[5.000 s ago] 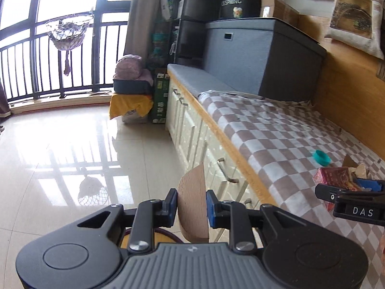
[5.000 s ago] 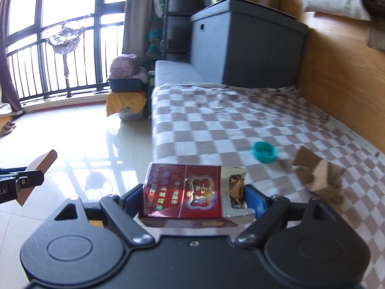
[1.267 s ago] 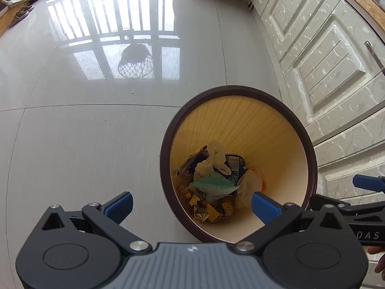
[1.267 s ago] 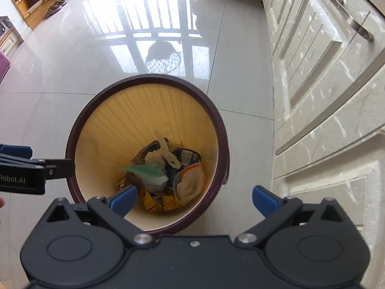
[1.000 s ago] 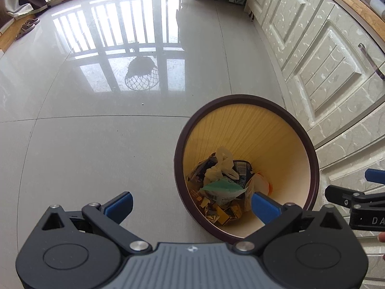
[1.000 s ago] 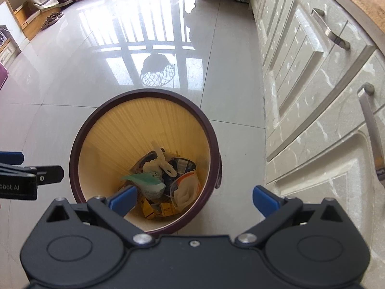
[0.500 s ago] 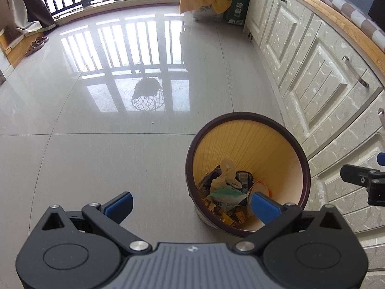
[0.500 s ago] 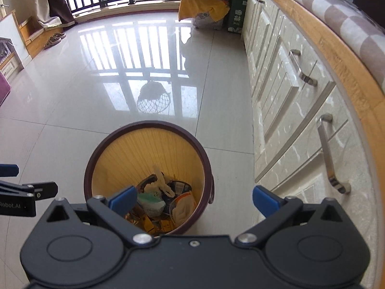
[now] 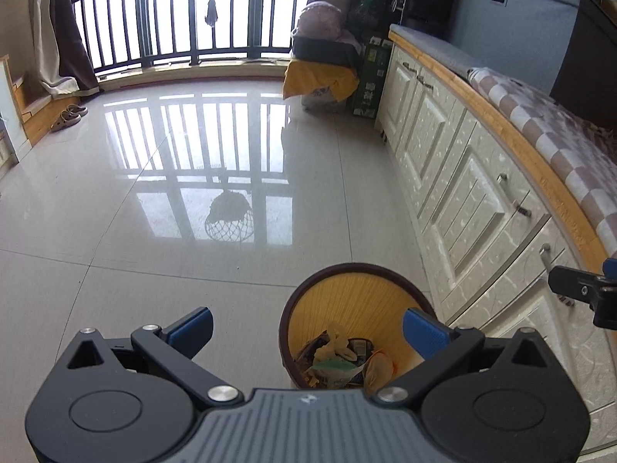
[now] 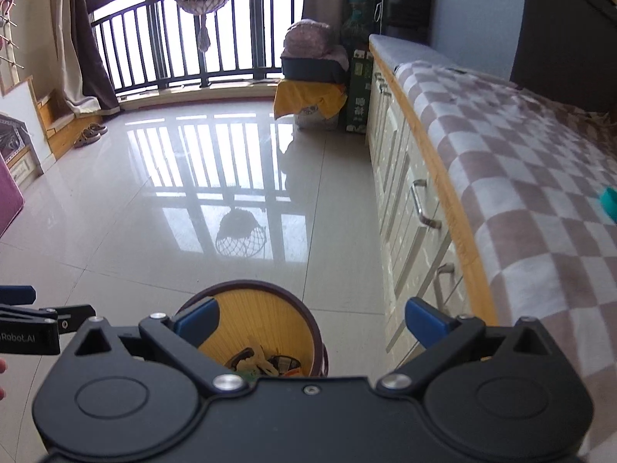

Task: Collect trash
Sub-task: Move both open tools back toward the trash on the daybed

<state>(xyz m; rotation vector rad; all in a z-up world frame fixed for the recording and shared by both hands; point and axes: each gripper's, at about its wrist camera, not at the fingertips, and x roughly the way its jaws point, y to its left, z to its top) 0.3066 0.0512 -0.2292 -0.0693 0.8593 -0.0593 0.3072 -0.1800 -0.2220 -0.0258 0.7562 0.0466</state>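
A round trash bin (image 9: 358,289) with a dark brown rim and yellow inside stands on the tiled floor by the cabinets. It holds several pieces of trash (image 9: 339,359). The bin also shows in the right wrist view (image 10: 270,312). My left gripper (image 9: 308,328) is open and empty, above and behind the bin. My right gripper (image 10: 308,318) is open and empty, over the bin's right side. A teal cap (image 10: 609,200) lies on the checked cloth (image 10: 520,177) at the right edge.
White cabinets (image 9: 462,177) with metal handles run along the right under a wooden-edged bench. A yellow-draped stack (image 9: 320,73) and a green box (image 9: 370,77) stand at the far end. Balcony railing (image 9: 173,19) and slippers (image 9: 69,115) lie beyond the glossy floor.
Both grippers have lifted and tilted up from the bin, so the room and the bench come into view. Five seconds ago they held a cardboard piece and a red box; both are now empty.
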